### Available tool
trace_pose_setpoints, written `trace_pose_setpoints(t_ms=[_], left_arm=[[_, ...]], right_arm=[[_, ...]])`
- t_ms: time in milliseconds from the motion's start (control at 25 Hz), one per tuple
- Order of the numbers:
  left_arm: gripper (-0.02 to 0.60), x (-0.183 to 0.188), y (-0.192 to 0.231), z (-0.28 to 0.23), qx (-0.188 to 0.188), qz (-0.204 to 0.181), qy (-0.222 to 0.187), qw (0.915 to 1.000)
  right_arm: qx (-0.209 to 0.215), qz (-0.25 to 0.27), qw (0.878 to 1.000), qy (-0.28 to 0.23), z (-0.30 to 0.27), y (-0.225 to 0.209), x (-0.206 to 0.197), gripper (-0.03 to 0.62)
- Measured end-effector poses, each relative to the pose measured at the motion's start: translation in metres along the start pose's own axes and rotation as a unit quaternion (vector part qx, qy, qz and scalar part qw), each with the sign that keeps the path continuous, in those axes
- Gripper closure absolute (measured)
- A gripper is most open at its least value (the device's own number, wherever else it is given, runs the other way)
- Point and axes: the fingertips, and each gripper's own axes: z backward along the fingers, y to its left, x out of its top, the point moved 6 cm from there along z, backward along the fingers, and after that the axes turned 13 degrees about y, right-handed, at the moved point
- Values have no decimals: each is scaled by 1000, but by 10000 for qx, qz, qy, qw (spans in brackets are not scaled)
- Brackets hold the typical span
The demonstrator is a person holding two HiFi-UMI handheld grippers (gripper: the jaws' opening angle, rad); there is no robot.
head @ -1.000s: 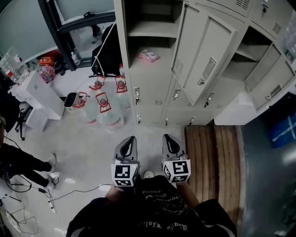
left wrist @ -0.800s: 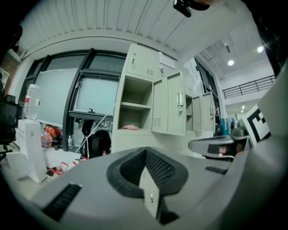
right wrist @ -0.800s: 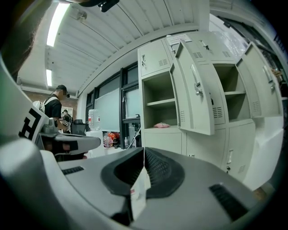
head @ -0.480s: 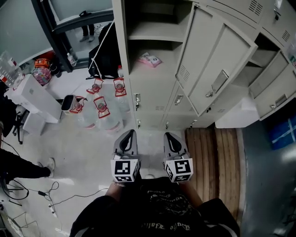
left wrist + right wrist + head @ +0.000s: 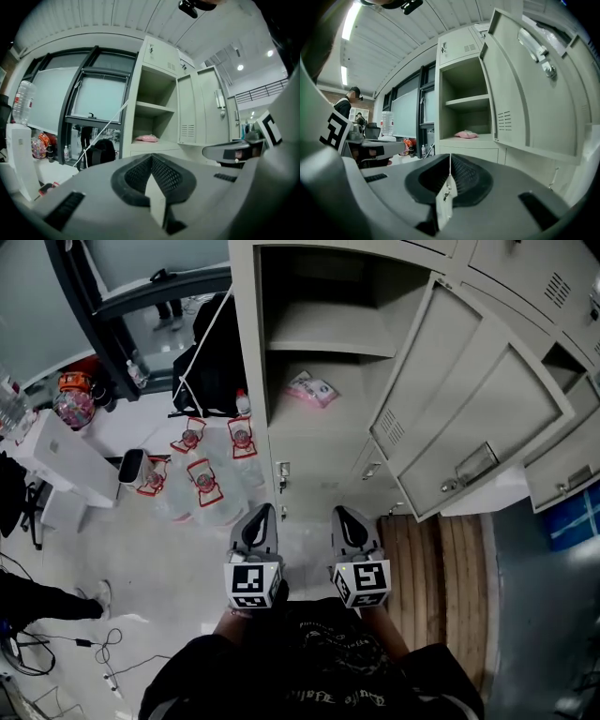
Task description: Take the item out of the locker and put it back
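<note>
From where I stand, the left gripper point(image 5: 262, 514) and right gripper point(image 5: 341, 516) are both clenched on nothing, held side by side, well short of the locker point(image 5: 246, 352). The pink packet point(image 5: 312, 388) lies on the open compartment's floor, under its shelf, too small to read. The door point(image 5: 469, 418) swings out at right and covers neighbouring compartments. Only the head view shows the water jugs point(image 5: 202, 470) on the floor left of the locker. Only the right gripper view shows a bystander point(image 5: 347, 105), far off.
</note>
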Motion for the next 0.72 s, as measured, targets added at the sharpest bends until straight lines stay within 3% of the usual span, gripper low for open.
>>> trace_pose_setpoints(t_ms=[440,480,600,720], left_arm=[[574,26,54,-65,-345,-142,87,9993],[574,26,59,-69,-381,-162,111,9991],[574,28,72,-82,-490,-224,129,9985],[574,32,81,-91,-608,-252,137,9977]], right_arm=[[-274,-154,9991,-296,-76,-16,64,586],[-287,-117,9991,-305,-82,-18,69,579],[-338,-52,9990,-273,-102,-23,87,471],[-463,103,9985,-271,-121,-30,105,464]])
